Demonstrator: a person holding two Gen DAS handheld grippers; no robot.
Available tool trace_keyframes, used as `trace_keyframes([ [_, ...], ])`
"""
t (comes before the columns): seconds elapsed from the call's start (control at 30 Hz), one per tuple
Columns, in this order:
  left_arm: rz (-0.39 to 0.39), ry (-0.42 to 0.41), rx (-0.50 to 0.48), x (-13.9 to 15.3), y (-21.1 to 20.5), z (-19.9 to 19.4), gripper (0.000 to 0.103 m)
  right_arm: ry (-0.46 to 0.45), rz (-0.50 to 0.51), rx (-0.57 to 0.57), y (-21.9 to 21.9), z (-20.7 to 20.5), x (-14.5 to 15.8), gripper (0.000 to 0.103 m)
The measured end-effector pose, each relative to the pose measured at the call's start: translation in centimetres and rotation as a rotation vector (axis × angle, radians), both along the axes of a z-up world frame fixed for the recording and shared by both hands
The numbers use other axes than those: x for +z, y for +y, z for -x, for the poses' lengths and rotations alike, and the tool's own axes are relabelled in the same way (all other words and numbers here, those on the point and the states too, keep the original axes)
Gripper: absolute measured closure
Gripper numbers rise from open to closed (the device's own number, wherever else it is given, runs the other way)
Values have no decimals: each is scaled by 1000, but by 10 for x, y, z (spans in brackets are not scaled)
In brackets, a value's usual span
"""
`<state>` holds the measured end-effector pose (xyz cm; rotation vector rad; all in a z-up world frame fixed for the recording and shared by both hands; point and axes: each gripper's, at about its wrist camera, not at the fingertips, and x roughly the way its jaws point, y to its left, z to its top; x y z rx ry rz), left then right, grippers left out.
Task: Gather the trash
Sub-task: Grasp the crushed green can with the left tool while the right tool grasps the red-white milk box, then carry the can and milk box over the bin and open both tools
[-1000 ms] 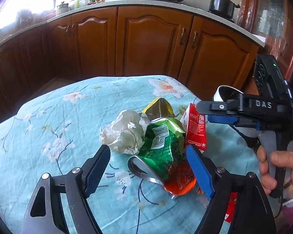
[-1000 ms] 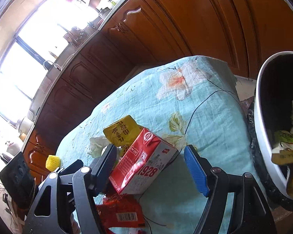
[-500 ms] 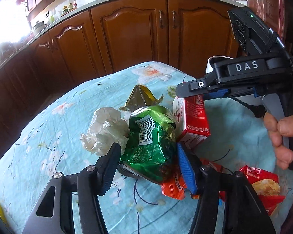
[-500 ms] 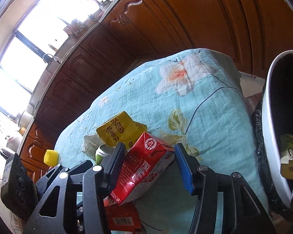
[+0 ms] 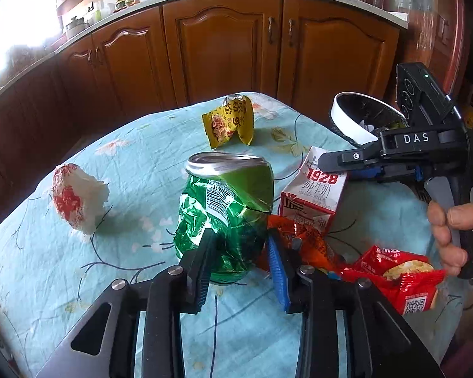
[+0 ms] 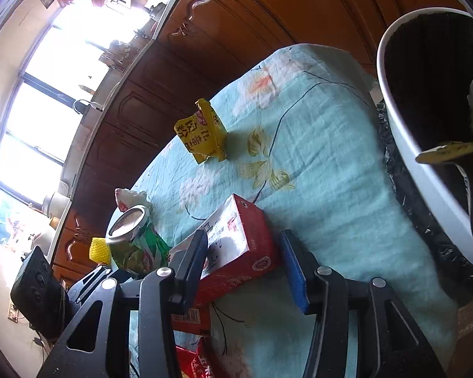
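Left tongs (image 5: 241, 253) closing on the crushed green can (image 5: 225, 211), pads already pressed into its lower body; can stands upright near the middle of the counter (image 5: 135, 163), which has a blue flowered cloth over it. Right tongs (image 6: 242, 266) clamped on the red milk carton (image 6: 236, 245), which lies tilted between the pads just right of the can.

Other trash not yet touched: yellow wrapper (image 5: 228, 121) toward the far edge, crumpled paper ball (image 5: 75, 197) near the left edge, red snack packet (image 5: 400, 278) and orange wrapper (image 5: 312, 245) at the near right. White bin (image 6: 425, 145) with a black liner stands off the right edge of the counter, some trash already inside.

Handling, as I judge it: can is light, thin metal, already dented, so it will give further under pressure; slick sides, grab low on the crumpled part where the creases bite. Carton looks empty, light, soft walls; hold across the flat faces, not the corners. Wrappers are flimsy and crinkly, pinch an edge. Paper ball is soft, take it anywhere.
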<state>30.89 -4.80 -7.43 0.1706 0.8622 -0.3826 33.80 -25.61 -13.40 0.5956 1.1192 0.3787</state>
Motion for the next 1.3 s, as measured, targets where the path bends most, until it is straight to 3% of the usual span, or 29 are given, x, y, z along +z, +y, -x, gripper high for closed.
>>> trace_keyframes([
  [0.13, -60, 3, 47, -6, -5, -10, 61, -28, 10, 12, 4, 1, 4, 64],
  [0.23, -37, 24, 52, -11, -8, -12, 74, -62, 5, 13, 1, 7, 13, 67],
  [0.6, 125, -28, 98, 20, 4, 7, 76, -230, 115, -7, -12, 40, 59, 67],
  [0.9, 262, -36, 22, 53, -15, 22, 76, -346, 250, -61, -37, 69, 91, 67],
  [1.3, 273, -23, -99, 58, -72, -1, 76, -387, 308, -195, -108, 91, 116, 67],
])
